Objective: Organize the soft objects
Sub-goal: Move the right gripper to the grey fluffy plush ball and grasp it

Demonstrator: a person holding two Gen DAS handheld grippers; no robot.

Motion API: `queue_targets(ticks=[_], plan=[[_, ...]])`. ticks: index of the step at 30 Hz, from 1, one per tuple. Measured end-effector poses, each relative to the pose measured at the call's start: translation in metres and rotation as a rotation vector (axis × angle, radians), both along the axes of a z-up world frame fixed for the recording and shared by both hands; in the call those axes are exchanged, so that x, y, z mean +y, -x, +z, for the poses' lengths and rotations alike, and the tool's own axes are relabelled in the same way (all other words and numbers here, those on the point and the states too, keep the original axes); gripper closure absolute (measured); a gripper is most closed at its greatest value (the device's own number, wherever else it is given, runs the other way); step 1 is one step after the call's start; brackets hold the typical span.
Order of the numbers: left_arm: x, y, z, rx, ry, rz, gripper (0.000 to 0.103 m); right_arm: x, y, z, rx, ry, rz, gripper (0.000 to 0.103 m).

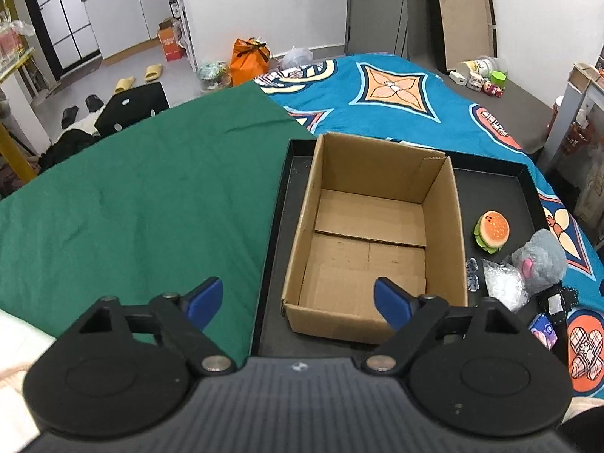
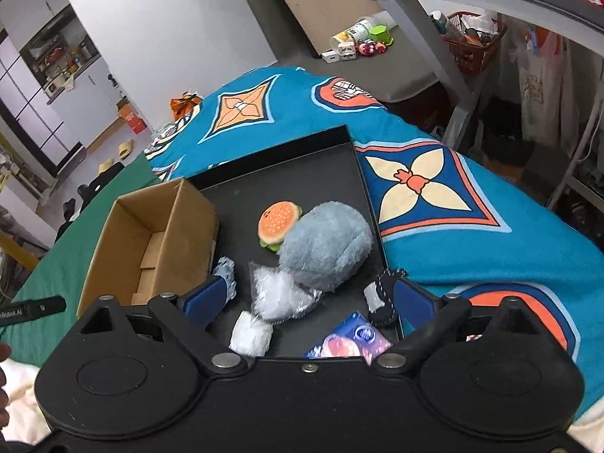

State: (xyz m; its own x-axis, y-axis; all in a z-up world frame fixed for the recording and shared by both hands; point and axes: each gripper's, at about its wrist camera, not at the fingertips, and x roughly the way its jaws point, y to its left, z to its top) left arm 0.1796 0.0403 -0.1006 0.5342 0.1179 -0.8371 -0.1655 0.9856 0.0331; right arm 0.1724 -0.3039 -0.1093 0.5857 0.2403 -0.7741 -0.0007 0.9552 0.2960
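A black tray (image 1: pixel 523 188) lies on a bed, over a green cloth (image 1: pixel 151 196) and a blue patterned blanket (image 1: pixel 396 94). In the tray's left part stands an open cardboard box (image 1: pixel 372 234) with nothing visible inside.

The left gripper (image 1: pixel 298 296) hovers near the box's near-left corner, its jaws wide apart and holding nothing. One blue fingertip (image 1: pixel 205 298) shows over the green cloth, the other over the box's near end. The soft things all lie to the right of these jaws, beyond the box.

The right gripper (image 2: pixel 313 294) hangs over the near end of the tray, jaws likewise wide apart and empty. Between its jaws lies a clear crinkled bag (image 2: pixel 277 294), with a white wad (image 2: pixel 251 334) just nearer the camera. A grey plush (image 2: pixel 324 251) sits just past the bag, touching it, and a burger toy (image 2: pixel 279 224) rests against the plush's far left side. A pale blue-white scrap (image 2: pixel 225 270) lies by the left fingertip, beside the box wall. A black item with white stitching (image 2: pixel 383 298) lies by the right fingertip, near the tray's right rim. A purple packet (image 2: pixel 349 341) sits at the tray's near edge, partly hidden by the gripper body.
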Motion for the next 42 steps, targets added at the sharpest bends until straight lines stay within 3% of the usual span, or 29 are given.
queue_targets(ticks=[10,22,24,29,33,35,38,40,42], plan=[[0.011,-0.02,-0.033,0.05,-0.005,0.053,0.042,0.0,-0.028,-0.025,0.049,-0.047,-0.049,0.01],[0.01,-0.035,-0.057,0.078,-0.022,0.079,0.049,0.018,-0.06,-0.055,0.087,-0.059,-0.136,0.01],[0.009,-0.036,-0.06,0.082,-0.021,0.084,0.055,0.018,-0.064,-0.062,0.098,-0.054,-0.162,0.01],[0.008,-0.039,-0.067,0.085,-0.009,0.102,0.082,0.017,-0.072,-0.075,0.117,-0.039,-0.224,0.01],[0.005,-0.038,-0.068,0.084,0.004,0.1,0.09,0.018,-0.077,-0.079,0.116,-0.029,-0.249,0.01],[0.004,-0.035,-0.065,0.078,0.011,0.102,0.091,0.02,-0.079,-0.083,0.124,-0.02,-0.252,0.014],[0.004,-0.029,-0.064,0.083,0.021,0.111,0.092,0.023,-0.08,-0.088,0.134,-0.006,-0.246,0.029],[0.005,-0.023,-0.063,0.085,0.023,0.117,0.092,0.024,-0.079,-0.09,0.131,-0.013,-0.23,0.045],[0.008,-0.016,-0.063,0.081,0.022,0.119,0.092,0.026,-0.078,-0.092,0.13,-0.041,-0.212,0.05]])
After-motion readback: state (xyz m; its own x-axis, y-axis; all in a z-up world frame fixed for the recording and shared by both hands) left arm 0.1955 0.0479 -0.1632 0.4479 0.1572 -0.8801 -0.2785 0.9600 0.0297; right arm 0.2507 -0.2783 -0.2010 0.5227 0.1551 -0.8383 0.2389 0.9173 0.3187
